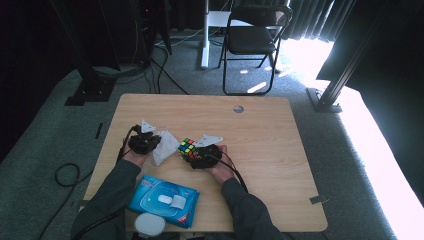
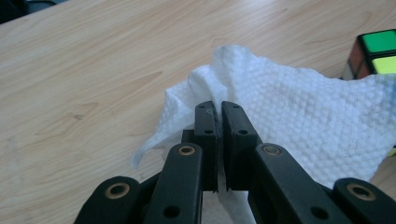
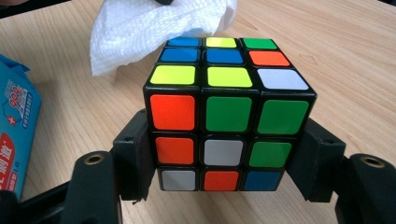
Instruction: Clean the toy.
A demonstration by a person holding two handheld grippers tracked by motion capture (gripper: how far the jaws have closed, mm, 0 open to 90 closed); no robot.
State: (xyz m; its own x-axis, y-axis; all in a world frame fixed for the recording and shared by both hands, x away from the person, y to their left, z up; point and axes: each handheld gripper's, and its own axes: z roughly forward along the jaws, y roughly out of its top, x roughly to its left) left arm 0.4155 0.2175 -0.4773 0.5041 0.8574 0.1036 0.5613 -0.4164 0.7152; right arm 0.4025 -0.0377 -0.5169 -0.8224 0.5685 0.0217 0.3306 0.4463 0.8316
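Note:
A scrambled colour cube [image 3: 224, 112] sits between the jaws of my right gripper [image 3: 224, 158], which is shut on its two sides just above the wooden table [image 1: 260, 140]. In the high view the cube [image 1: 187, 147] lies left of the right gripper [image 1: 202, 154]. My left gripper [image 2: 218, 135] is shut on a white textured wipe [image 2: 289, 116], pinching a fold of it. The wipe [image 1: 164, 146] hangs right of the left gripper [image 1: 146, 142], close to the cube [image 2: 376, 53]. The same wipe [image 3: 154, 23] shows behind the cube in the right gripper view.
A blue pack of wet wipes [image 1: 165, 200] lies at the near edge of the table, with a round grey object [image 1: 149, 225] beside it. A black folding chair [image 1: 252, 40] stands beyond the far edge. Cables [image 1: 65, 175] run on the floor at left.

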